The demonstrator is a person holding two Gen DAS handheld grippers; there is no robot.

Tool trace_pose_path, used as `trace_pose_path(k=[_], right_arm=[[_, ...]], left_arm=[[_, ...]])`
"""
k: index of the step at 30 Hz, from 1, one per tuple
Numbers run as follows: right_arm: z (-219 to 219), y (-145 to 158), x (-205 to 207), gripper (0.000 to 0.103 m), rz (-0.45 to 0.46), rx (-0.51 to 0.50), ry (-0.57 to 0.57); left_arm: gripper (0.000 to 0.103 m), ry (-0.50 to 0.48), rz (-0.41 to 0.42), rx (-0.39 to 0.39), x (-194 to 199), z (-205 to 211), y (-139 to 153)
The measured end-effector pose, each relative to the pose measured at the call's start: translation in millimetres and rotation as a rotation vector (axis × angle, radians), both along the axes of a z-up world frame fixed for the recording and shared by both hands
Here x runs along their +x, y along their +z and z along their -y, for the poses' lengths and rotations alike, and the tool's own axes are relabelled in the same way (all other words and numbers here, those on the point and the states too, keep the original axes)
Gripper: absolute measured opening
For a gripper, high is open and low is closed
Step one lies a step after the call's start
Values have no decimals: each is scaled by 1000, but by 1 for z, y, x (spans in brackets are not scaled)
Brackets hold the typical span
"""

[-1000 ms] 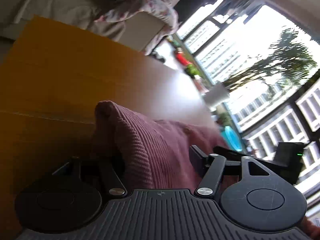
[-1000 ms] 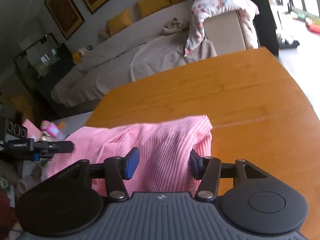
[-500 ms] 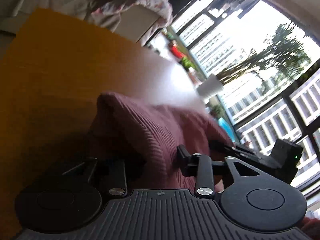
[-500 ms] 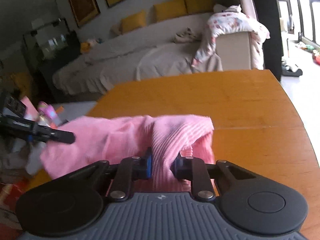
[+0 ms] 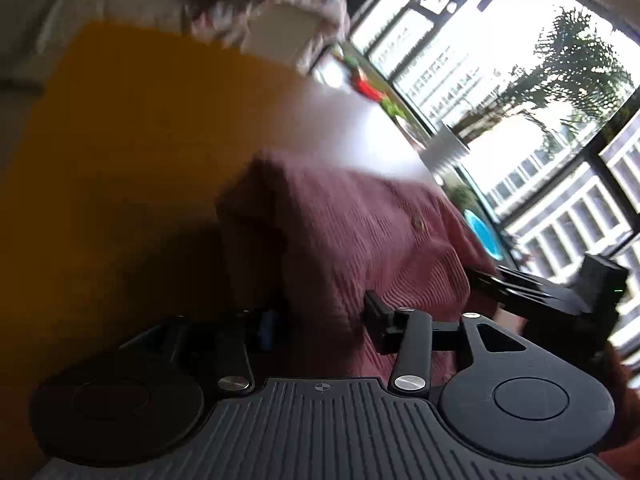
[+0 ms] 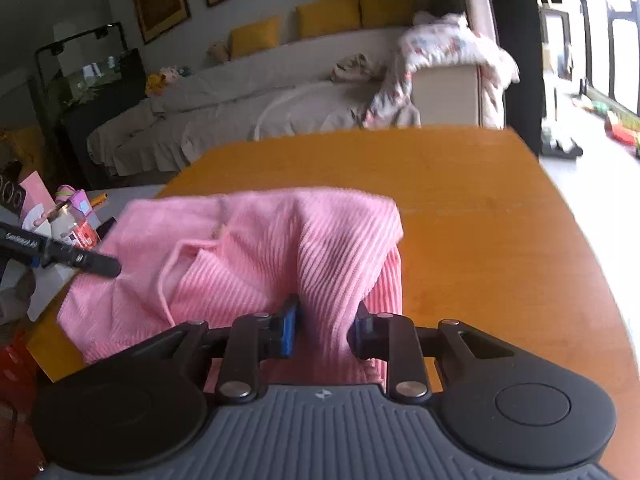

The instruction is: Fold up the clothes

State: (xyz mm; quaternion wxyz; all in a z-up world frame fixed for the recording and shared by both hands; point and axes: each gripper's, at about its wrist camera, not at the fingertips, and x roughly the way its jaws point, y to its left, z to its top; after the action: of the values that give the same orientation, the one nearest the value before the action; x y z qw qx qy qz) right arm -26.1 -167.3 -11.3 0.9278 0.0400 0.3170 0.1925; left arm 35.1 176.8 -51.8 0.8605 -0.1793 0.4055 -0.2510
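Observation:
A pink ribbed garment [image 6: 256,256] lies bunched on the orange wooden table [image 6: 460,208]. In the left wrist view it looks dark rose [image 5: 360,240], with a small button showing. My right gripper [image 6: 324,330] has its fingers a little apart, with a fold of the garment between them. My left gripper [image 5: 320,320] has its fingers apart around the garment's near edge. The left gripper's tip shows at the left in the right wrist view [image 6: 96,264], resting on the cloth. The right gripper shows at the right in the left wrist view [image 5: 560,300].
A sofa [image 6: 280,92] with a floral blanket [image 6: 440,56] and yellow cushions stands beyond the table's far edge. Small items [image 6: 72,216] sit on a surface left of the table. Large windows [image 5: 520,80] and floor toys [image 5: 368,88] lie to the right.
Both grippers have moved forward over the table with the garment. The right gripper closed on a fold half a second ago and has now opened a little. The left gripper has opened too.

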Motion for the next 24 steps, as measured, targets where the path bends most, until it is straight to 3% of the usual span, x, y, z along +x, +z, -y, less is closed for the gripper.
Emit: trace_pose_path(k=[2, 4, 6, 8, 10, 11, 14, 17, 19, 21, 24], right_arm=[[2, 8, -1, 28, 27, 3, 2], [5, 12, -2, 43, 39, 15, -8], [8, 12, -1, 57, 37, 20, -29], [10, 8, -5, 60, 28, 13, -47], [10, 3, -10, 60, 19, 7, -58], [10, 3, -11, 60, 18, 6, -62], [10, 7, -10, 63, 37, 6, -73], [6, 18, -11, 70, 85, 2, -70], [1, 23, -13, 78, 116, -12, -59], [-4, 22, -15, 82, 129, -34, -43], [-10, 8, -14, 85, 103, -102, -34]], left_arm=[[47, 15, 37, -11, 0, -4, 11], [48, 25, 55, -53, -1, -9, 20], [60, 31, 48, -94, -4, -13, 23], [71, 12, 19, -103, -12, -10, 21], [71, -21, -18, -114, -20, -3, 14], [69, -42, -35, -120, -24, 2, 11], [48, -83, -13, -116, -18, 13, 13], [41, -77, 59, -120, -9, 16, 28], [39, -52, 91, -40, -1, 18, 31], [38, -26, 71, 58, 2, 22, 22], [50, 3, 53, 158, 1, 24, 4]])
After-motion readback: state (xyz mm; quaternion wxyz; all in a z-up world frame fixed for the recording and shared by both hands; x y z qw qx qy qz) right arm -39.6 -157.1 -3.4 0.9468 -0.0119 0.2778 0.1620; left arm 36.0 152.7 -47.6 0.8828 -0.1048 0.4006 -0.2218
